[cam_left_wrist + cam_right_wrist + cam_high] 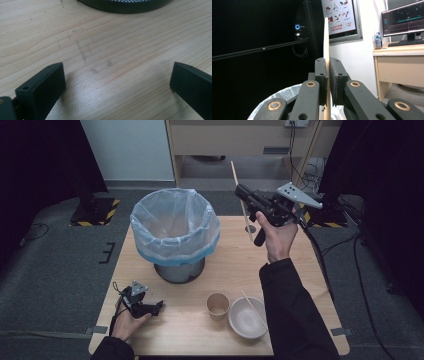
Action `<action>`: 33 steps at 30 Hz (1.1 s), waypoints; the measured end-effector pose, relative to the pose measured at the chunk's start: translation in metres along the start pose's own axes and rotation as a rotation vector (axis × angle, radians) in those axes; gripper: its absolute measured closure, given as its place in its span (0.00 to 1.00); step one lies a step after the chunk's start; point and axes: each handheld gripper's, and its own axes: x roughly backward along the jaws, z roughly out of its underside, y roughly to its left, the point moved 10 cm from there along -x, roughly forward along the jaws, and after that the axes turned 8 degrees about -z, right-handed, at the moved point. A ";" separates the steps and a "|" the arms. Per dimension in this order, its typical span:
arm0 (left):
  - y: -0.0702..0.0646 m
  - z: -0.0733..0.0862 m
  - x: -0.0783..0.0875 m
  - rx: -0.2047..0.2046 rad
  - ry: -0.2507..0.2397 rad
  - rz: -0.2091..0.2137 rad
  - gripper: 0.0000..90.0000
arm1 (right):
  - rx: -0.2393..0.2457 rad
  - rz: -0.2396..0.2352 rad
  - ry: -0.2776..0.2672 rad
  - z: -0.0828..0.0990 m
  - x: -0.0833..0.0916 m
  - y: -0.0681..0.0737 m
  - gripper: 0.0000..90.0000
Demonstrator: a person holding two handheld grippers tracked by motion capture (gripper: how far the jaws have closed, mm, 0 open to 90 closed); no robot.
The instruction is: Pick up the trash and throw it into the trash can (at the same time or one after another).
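Note:
My right gripper (242, 193) is raised above the table's far right, just right of the bin, and is shut on a thin wooden chopstick (241, 200) that stands nearly upright. In the right gripper view the chopstick (326, 40) rises between the closed jaws, with the bin's bag rim (284, 96) below. A second chopstick (254, 309) lies across a white bowl (247, 318) at the front, beside a paper cup (218, 306). My left gripper (159, 306) rests low on the table at the front left, open, with bare wood between its fingers (42, 90).
A mesh waste bin (175, 232) lined with a clear and blue bag stands at the table's centre left; its dark base (125, 5) shows in the left gripper view. The wooden table (295, 265) ends at a grey floor. A desk with a monitor (403, 18) stands beyond.

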 end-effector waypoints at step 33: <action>-0.002 -0.001 0.000 -0.008 -0.002 0.008 0.00 | 0.024 -0.103 -0.009 -0.012 -0.097 0.033 0.95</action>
